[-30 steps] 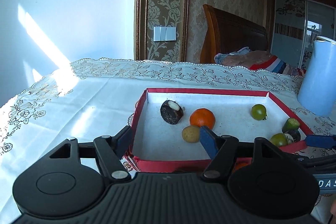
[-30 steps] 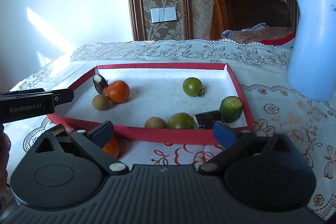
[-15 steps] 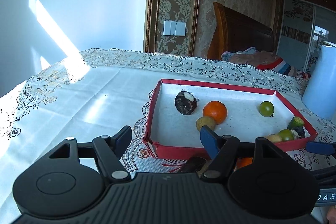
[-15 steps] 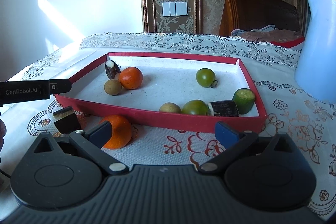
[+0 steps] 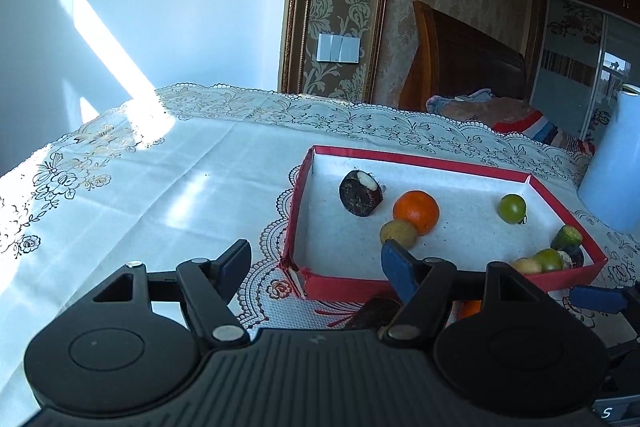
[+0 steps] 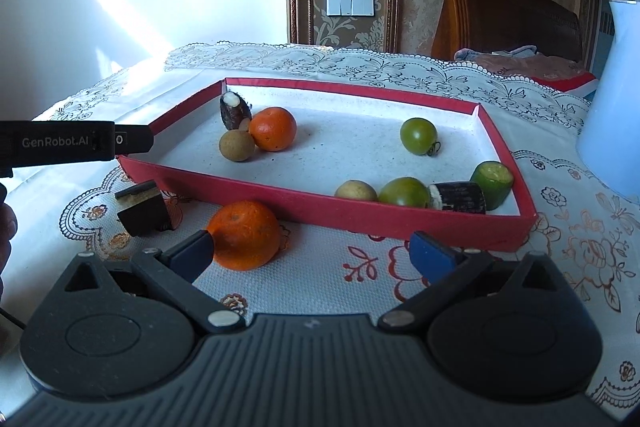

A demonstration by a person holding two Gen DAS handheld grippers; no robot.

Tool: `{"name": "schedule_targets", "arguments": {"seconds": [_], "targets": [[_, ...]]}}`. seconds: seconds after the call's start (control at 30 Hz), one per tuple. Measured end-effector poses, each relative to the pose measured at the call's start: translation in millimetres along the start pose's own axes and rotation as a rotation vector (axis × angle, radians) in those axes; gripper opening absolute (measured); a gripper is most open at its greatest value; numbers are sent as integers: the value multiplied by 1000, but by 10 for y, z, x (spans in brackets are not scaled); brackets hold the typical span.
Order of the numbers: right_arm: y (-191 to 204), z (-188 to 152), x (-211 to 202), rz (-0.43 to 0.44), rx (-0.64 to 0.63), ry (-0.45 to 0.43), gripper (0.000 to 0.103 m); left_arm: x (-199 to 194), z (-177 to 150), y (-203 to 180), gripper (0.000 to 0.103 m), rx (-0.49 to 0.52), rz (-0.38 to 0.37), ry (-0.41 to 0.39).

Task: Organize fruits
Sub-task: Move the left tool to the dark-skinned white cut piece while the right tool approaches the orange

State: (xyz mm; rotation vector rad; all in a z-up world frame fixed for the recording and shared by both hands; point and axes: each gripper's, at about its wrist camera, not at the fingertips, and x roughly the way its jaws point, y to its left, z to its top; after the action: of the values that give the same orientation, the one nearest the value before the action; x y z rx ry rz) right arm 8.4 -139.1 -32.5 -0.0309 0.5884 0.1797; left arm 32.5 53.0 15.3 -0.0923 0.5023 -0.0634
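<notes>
White lace tablecloth (image 6: 580, 251) covers the whole table, printed with red and brown flowers along its border, and sunlight falls across its upper left part in the left wrist view. On it sits a red tray (image 6: 400, 217) with a white floor, filling the middle of the right wrist view. A pale blue jug (image 6: 612, 99) stands at the right edge of the frame, just beside the tray's far right corner. Inside the tray, toward its left end, an orange (image 6: 274, 129) touches a small tan fruit (image 6: 237, 145) and a dark cut piece with a white end (image 6: 234, 111). A green tomato (image 6: 418, 135) lies alone right of centre. Along the near wall at the right huddle another tan fruit (image 6: 355, 191), a second green tomato (image 6: 404, 191), a dark stub (image 6: 460, 198) and a green stub (image 6: 492, 183). Outside the tray, on the cloth in front of its near wall, rest a second orange (image 6: 244, 235) and, to its left, a dark brown chunk (image 6: 142, 209). Lower centre, the right tongs (image 6: 316, 253) stand wide apart and grip nothing, the left blue pad just beside that loose orange. The left tongs (image 5: 316, 261) likewise gape wide and empty near the tray's near left corner.
</notes>
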Motion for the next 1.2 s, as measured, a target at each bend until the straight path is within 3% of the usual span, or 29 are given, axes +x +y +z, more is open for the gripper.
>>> {"name": "schedule_targets", "arguments": {"seconds": [0.3, 0.43, 0.57, 0.67, 0.73, 0.87, 1.0, 1.2], "targets": [[306, 40, 228, -101, -2, 79, 103, -7, -9, 37, 72, -10, -13, 12], [125, 34, 178, -140, 97, 58, 102, 2, -19, -9, 72, 26, -21, 21], [-52, -15, 101, -188, 114, 61, 103, 20, -53, -50, 72, 72, -22, 43], [-168, -72, 35, -178, 131, 63, 103, 41, -85, -60, 72, 99, -40, 71], [-222, -87, 9, -167, 149, 60, 103, 64, -92, -68, 82, 106, -61, 90], [-268, -93, 33, -147, 166, 73, 103, 83, -120, -108, 83, 135, -117, 125], [-261, -96, 39, -147, 167, 70, 103, 126, -164, -191, 83, 186, -118, 154], [-252, -105, 28, -149, 162, 69, 103, 217, -220, -263, 82, 233, -52, 186]]}}
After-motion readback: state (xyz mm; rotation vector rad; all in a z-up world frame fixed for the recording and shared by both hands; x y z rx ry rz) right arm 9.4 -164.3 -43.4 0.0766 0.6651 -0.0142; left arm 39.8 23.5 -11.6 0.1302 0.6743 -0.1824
